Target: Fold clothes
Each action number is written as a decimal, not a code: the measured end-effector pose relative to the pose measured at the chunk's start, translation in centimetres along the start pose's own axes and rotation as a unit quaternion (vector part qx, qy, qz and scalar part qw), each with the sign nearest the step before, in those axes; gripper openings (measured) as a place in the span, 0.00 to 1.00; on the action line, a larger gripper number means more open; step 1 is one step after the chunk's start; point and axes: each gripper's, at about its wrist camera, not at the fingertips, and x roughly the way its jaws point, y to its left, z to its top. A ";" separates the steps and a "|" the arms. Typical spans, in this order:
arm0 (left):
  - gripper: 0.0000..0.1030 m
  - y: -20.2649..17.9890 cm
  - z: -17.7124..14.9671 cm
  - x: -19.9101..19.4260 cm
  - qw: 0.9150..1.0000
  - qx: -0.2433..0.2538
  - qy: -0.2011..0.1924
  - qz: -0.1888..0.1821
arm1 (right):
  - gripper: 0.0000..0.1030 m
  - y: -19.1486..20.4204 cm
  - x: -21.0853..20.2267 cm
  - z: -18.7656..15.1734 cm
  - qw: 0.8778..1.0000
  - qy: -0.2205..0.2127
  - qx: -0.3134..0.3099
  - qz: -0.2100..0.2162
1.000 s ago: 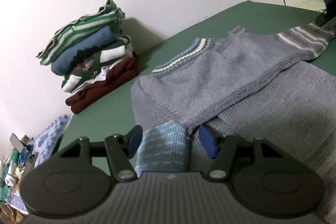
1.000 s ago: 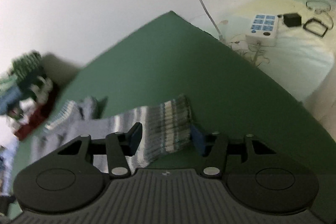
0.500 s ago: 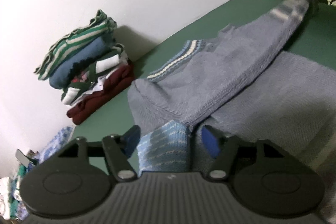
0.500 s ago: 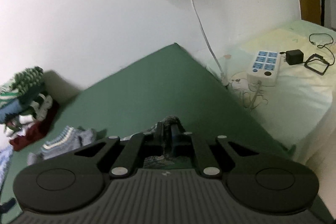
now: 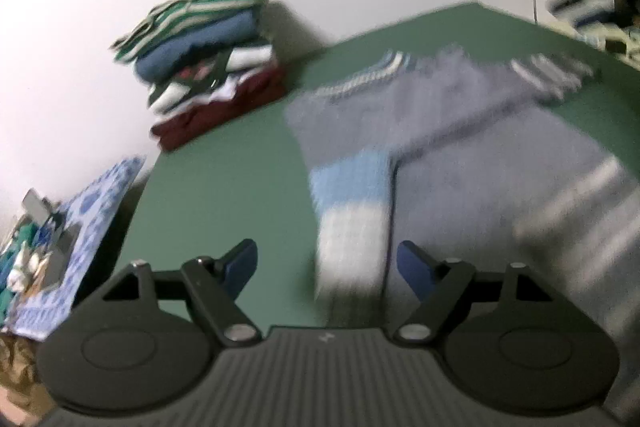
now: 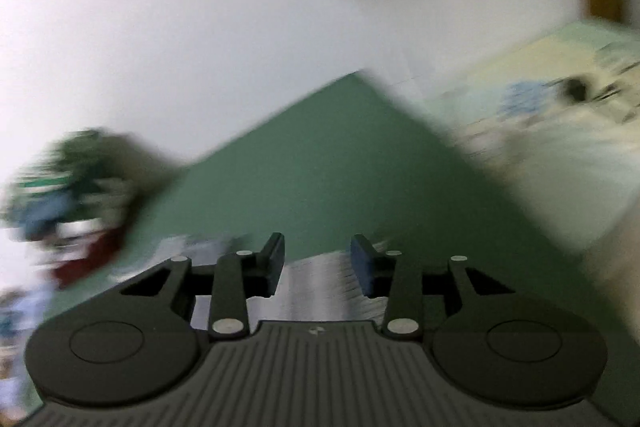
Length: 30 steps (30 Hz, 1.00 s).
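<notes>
Both claws spread, nothing pinched; grey sweater spread on green surface.

Left claw [image 5: 327, 263] hangs over a striped cuff [image 5: 352, 211] of the grey knit sweater [image 5: 472, 131], fingers wide apart. Right claw [image 6: 317, 261] likewise agape above blurred ribbed knit. Sweater lies flat on the surface [image 5: 224, 171], one sleeve crossed over the body, near a folded stack [image 5: 208, 59]. Knit looks soft, limp, stretchy, non-slippery: best gripped at ribbed cuffs or hem, both edges lifted together.
</notes>
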 end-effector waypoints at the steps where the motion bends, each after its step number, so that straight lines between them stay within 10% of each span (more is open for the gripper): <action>1: 0.77 0.4 -0.8 -0.8 1.000 0.001 0.010 -0.001 | 0.40 1.0 0.0 -0.3 0.999 0.019 0.001 0.033; 8: 0.67 2.4 -5.2 -4.6 0.997 -0.026 0.069 -0.030 | 0.40 9.6 2.4 -5.6 0.975 0.148 -0.058 0.154; 15: 0.62 3.4 -7.5 -6.4 0.989 -0.048 0.095 -0.100 | 0.43 13.0 3.7 -9.3 0.957 0.223 -0.067 0.174; 19: 0.32 3.9 -7.7 -6.5 0.986 -0.044 0.091 -0.135 | 0.48 13.4 3.0 -9.9 0.942 0.271 -0.070 0.182; 23: 0.48 4.7 -8.0 -6.6 0.986 -0.032 0.077 -0.142 | 0.48 13.6 1.8 -10.7 0.922 0.323 -0.085 0.199; 30: 0.44 5.8 -7.9 -6.0 0.988 -0.010 0.058 -0.144 | 0.48 13.8 -1.0 -15.2 0.894 0.378 -0.079 0.227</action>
